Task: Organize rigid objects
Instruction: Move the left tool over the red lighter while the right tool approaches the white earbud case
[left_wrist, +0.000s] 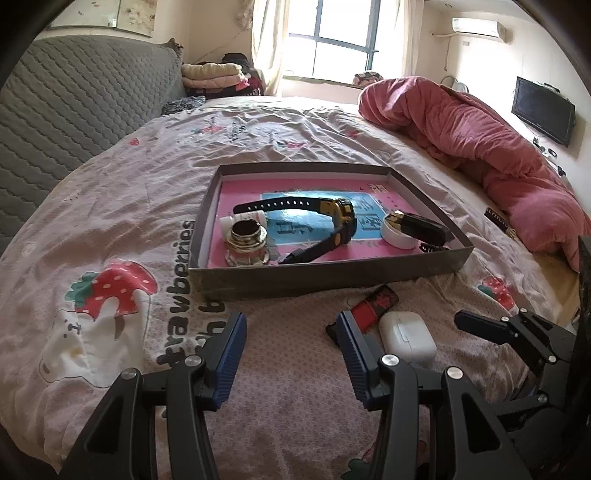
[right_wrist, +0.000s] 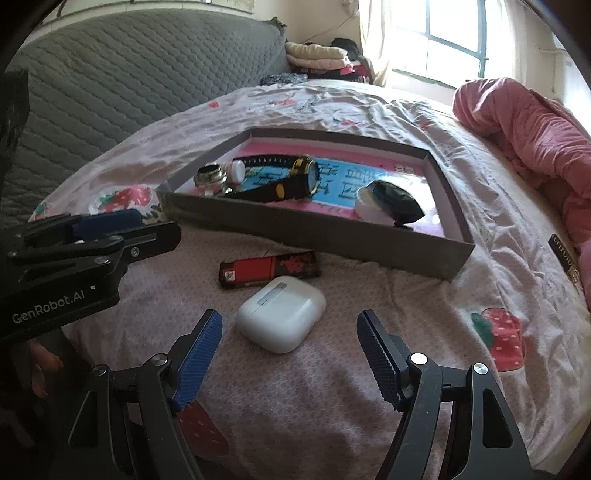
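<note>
With the tray (right_wrist: 332, 242) already holding a watch (right_wrist: 295, 177), the right gripper (right_wrist: 288, 354), jaws released, lines up on the white earbud case (right_wrist: 280, 314) lying on the bed beside a red lighter (right_wrist: 266, 271); next it must straddle and clench the case, while the left gripper (left_wrist: 291, 347) waits with jaws released and empty.

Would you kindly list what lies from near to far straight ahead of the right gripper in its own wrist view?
White earbud case → red and black lighter → near wall of the cardboard tray → black and yellow wristwatch inside the tray.
</note>
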